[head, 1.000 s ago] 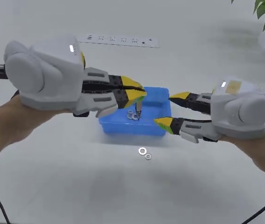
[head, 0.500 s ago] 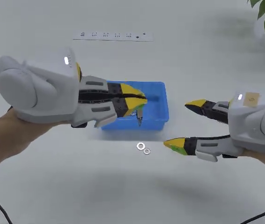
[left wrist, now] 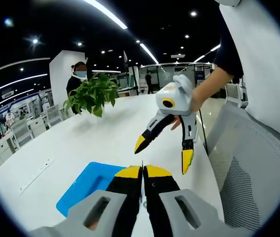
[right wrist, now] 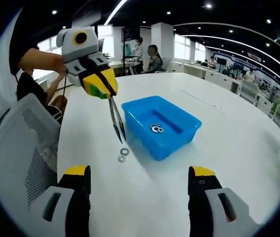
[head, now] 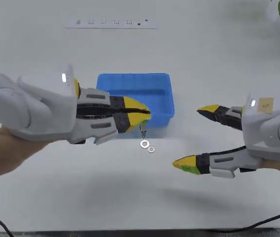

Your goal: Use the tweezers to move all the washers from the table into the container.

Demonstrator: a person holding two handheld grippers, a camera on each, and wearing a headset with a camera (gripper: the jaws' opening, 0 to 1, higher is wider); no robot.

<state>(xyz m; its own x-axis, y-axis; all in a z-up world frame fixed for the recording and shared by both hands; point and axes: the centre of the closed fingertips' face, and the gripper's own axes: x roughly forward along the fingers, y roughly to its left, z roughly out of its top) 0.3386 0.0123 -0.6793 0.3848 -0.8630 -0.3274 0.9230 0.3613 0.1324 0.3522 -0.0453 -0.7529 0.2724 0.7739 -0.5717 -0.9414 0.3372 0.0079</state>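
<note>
The left gripper (head: 141, 114) pinched the tweezers (right wrist: 116, 120), tips near two washers (head: 148, 146) beside the container (head: 165, 98). The right gripper (head: 188, 136) gaped wide.

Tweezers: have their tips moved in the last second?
Yes. The tweezers moved from over the blue container to just outside its near wall, by the two washers.

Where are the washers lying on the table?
In the head view, two washers lie side by side on the table just in front of the blue container, close to the tips of the tweezers.
</note>
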